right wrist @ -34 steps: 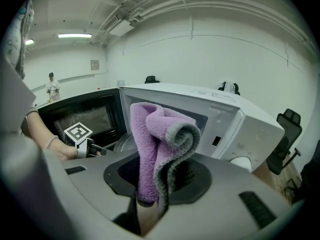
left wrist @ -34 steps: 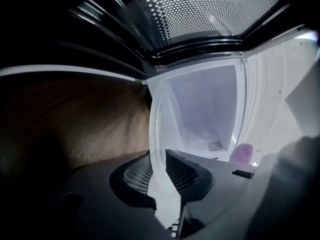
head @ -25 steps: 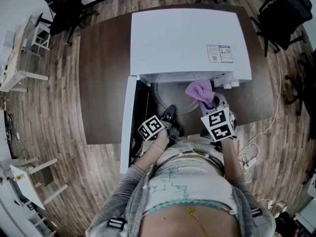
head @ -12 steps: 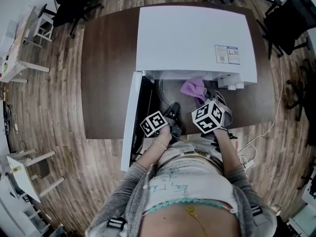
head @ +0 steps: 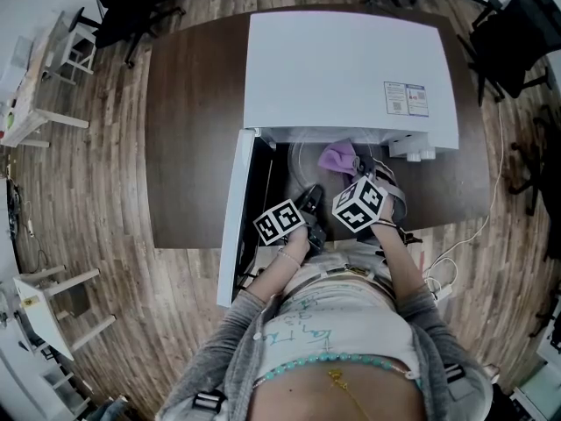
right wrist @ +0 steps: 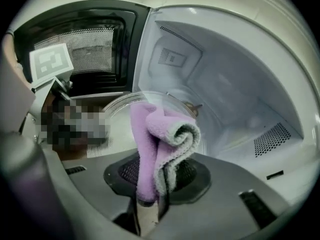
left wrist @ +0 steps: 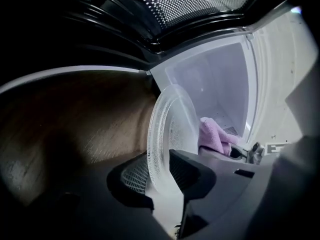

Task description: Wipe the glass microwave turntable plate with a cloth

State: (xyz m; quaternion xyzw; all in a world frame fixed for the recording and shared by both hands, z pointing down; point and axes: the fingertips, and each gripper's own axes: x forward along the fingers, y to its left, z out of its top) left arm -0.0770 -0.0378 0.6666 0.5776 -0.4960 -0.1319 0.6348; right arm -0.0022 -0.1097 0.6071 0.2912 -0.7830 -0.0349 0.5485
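The glass turntable plate (head: 304, 162) sticks out of the open white microwave (head: 351, 68). My left gripper (head: 308, 198) has the plate's near rim (left wrist: 172, 129) between its jaws. Those jaws have just been opening, but both pads still lie against the glass with no gap showing. My right gripper (head: 358, 168) is shut on a folded purple cloth (head: 337, 158). The cloth (right wrist: 160, 144) hangs over the plate (right wrist: 117, 114) at the cavity's mouth. In the left gripper view the cloth (left wrist: 212, 136) lies against the plate's far face.
The microwave door (head: 235, 217) hangs open on the left, beside my left arm. The white cavity walls (right wrist: 235, 84) close in around the plate. The microwave stands on a dark brown table (head: 188, 130). Office chairs (head: 513, 33) and a cable (head: 491, 191) lie around it.
The right gripper has come down and to the left with the cloth, rolling as it went, and the cloth now sits lower on the plate. The left gripper has stayed in place.
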